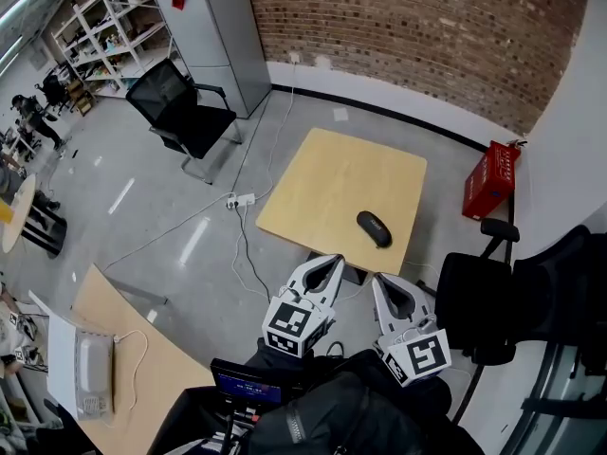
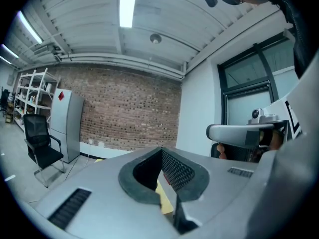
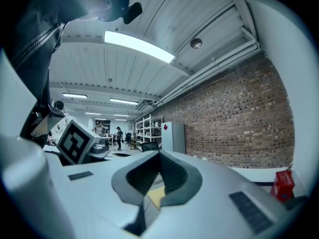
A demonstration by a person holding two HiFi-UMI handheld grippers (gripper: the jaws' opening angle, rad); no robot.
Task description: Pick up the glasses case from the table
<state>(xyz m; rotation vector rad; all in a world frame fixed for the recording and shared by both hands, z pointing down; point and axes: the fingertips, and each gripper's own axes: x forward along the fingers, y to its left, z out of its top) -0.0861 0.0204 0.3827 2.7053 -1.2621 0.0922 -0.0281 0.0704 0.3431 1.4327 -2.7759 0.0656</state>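
The black glasses case [image 1: 374, 228] lies on the square light-wood table [image 1: 322, 188], near its front right edge. Both grippers hover short of the table's near edge, pointing towards it. My left gripper [image 1: 334, 260] has its jaws together and nothing in them; the case is ahead of it and to the right. My right gripper [image 1: 379, 280] is also shut and empty, just below the case in the head view. In the left gripper view the closed tips [image 2: 162, 151] frame a sliver of table [image 2: 164, 200]. The right gripper view shows its tips [image 3: 159, 153] meeting likewise. The case appears in neither gripper view.
A black office chair [image 1: 185, 112] and a grey cabinet [image 1: 223, 36] stand beyond the table at the left. A red box [image 1: 491, 180] leans by the right wall. Black chairs [image 1: 493, 301] crowd the right. Cables and a power strip [image 1: 242, 200] lie on the floor. A second table [image 1: 114, 330] stands at the lower left.
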